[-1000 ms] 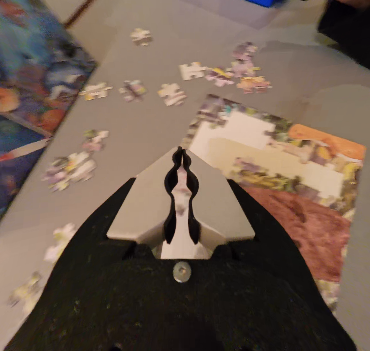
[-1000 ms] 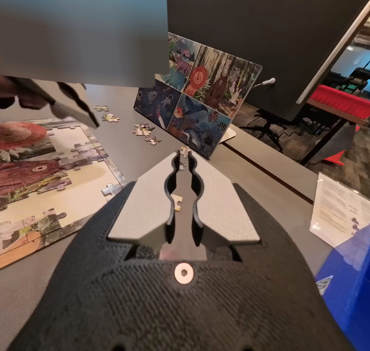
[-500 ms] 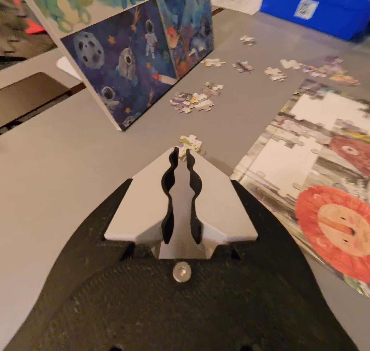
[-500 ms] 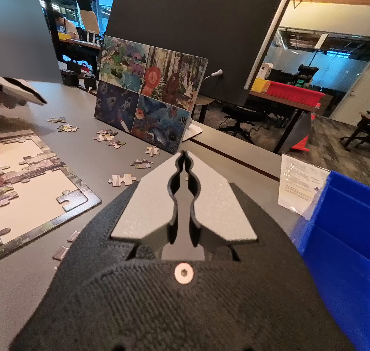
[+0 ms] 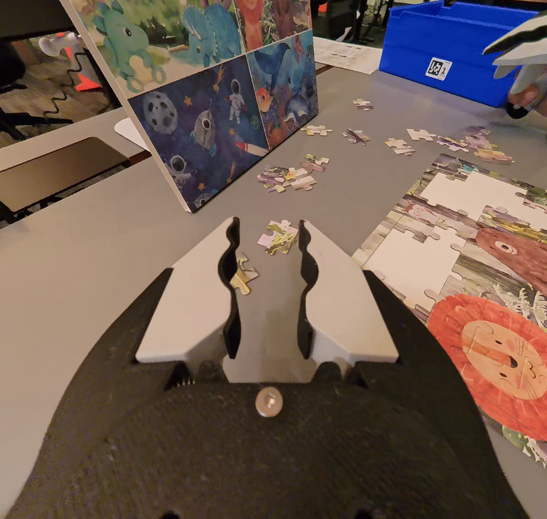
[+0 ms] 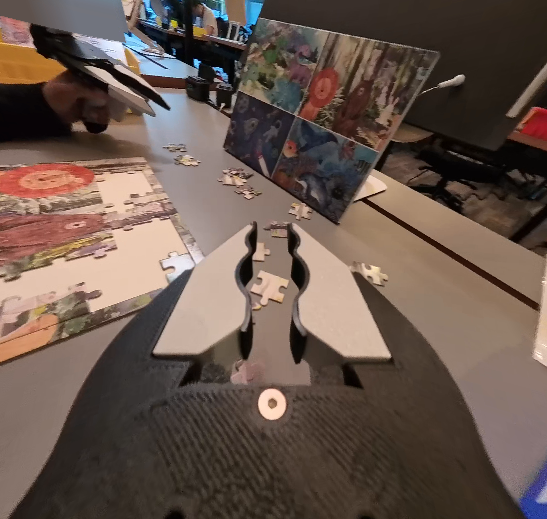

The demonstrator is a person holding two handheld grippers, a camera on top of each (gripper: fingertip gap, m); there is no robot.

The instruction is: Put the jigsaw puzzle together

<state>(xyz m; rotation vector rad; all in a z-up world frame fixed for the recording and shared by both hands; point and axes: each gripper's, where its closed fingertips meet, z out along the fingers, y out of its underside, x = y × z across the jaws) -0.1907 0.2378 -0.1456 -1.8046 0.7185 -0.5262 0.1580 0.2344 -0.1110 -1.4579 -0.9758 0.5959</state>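
Observation:
A partly built jigsaw puzzle (image 5: 485, 282) with a lion and a bear lies flat on the grey table (image 5: 88, 268), with white gaps in it. It also shows in the right wrist view (image 6: 74, 223). My left gripper (image 5: 268, 223) is open and empty above the table, with a loose piece (image 5: 278, 238) just ahead of its tips and another piece (image 5: 244, 274) between its fingers. My right gripper (image 6: 272, 226) is open and empty, with a pale loose piece (image 6: 269, 287) on the table between its fingers.
A propped picture board (image 5: 207, 75) stands at the back; it also shows in the right wrist view (image 6: 319, 120). Several loose pieces (image 5: 288, 176) lie scattered before it. A blue bin (image 5: 450, 49) stands at the far right. A paper sheet (image 5: 343, 55) lies beside it. Across from one pair of fingers to the other is roughly 35 cm. To reach the partly built jigsaw puzzle (image 5: 485, 282) in a straight line is about 20 cm for my left fingers, about 25 cm for my right.
Both grippers have opened. The left one swung away from the puzzle toward the loose pieces by the board. The right one lowered toward the loose pieces beside the puzzle.

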